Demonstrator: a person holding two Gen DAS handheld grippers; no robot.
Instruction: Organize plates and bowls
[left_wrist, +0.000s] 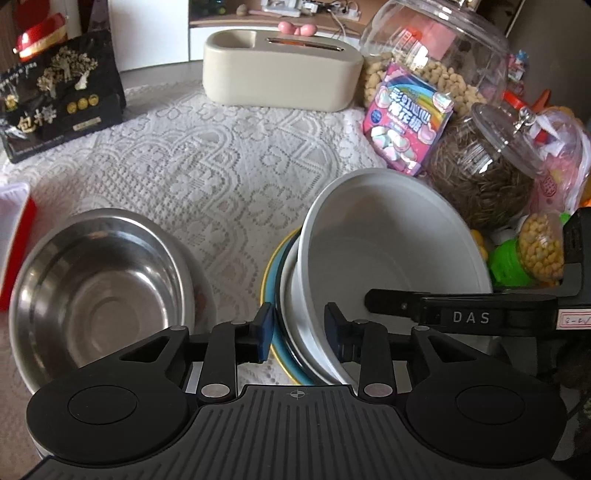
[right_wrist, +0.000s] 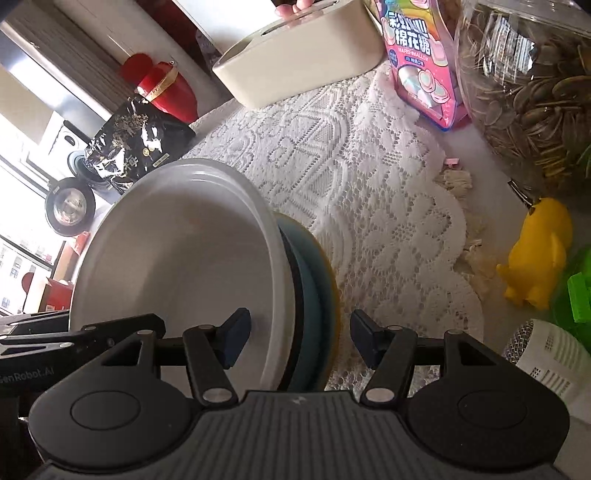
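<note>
The deep white ceramic bowl (left_wrist: 388, 251) sits tilted on the teal yellow-rimmed plate (left_wrist: 275, 295). Both claws, left claw (left_wrist: 300, 328) and right claw (right_wrist: 300, 341), are spread around its rim, not pinching; it may slide off.

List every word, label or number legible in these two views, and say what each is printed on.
"DAS": on the right gripper's black finger arm.
"MARSHMALLOW": on the pink candy bag, under large Chinese characters.
"GenRobot.AI", first letter cut off: on the left gripper's body.
Handwritten sticker: cut off, unreadable.
Black gift box: gold Chinese characters, small print too blurred.
</note>
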